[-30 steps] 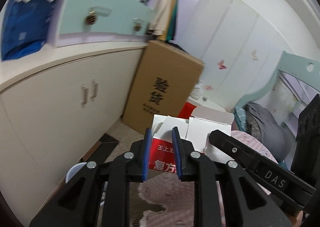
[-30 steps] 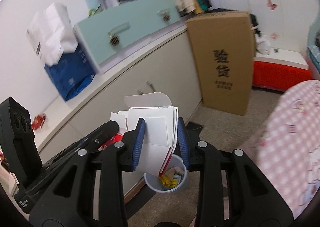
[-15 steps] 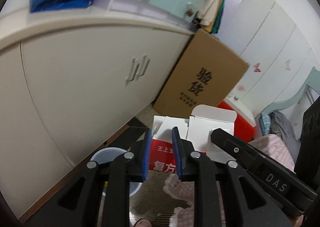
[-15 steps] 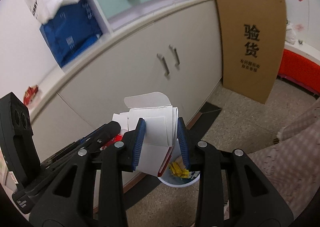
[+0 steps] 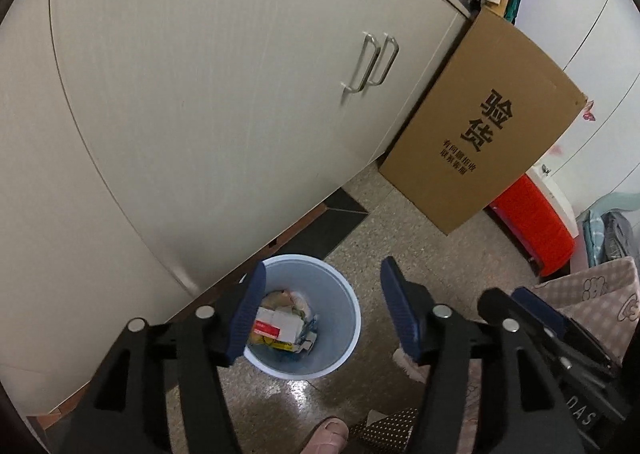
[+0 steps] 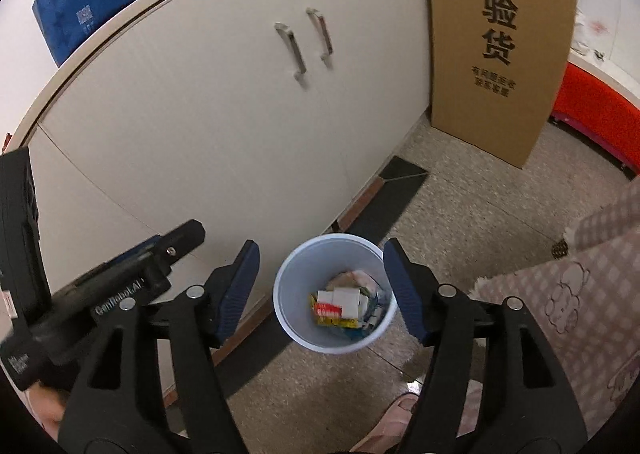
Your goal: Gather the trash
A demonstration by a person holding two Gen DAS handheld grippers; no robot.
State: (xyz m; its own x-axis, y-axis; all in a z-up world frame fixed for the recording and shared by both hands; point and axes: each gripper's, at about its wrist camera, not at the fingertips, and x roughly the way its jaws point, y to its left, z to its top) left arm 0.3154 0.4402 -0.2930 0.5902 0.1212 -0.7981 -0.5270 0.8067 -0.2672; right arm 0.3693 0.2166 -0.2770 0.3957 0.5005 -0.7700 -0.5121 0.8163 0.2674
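Note:
A pale blue bin (image 5: 344, 318) (image 6: 292, 294) stands on the speckled floor by the cabinet base. A red and white carton (image 5: 276, 326) (image 6: 336, 304) lies inside it on other packaging scraps. My left gripper (image 5: 322, 312) hangs above the bin, jaws opening, nothing between them. Over the same bin my right gripper (image 6: 322, 294) points down, its jaws opening too, with only air between the blue pads. The right gripper's body (image 5: 532, 330) shows at the right of the left wrist view, and the left gripper's body (image 6: 120, 286) at the left of the right wrist view.
A white cabinet (image 5: 224, 102) (image 6: 224, 126) with two metal handles rises behind the bin. A tall cardboard box (image 5: 480, 126) (image 6: 500, 46) leans by it, a red container (image 5: 536, 222) beyond. A pink checked cloth (image 6: 580, 286) lies right; a slippered foot (image 5: 326, 434) below.
Both grippers sank toward the floor and tilted down over the bin. Each let go of its carton; the jaws spread wide and the cartons now lie in the bin.

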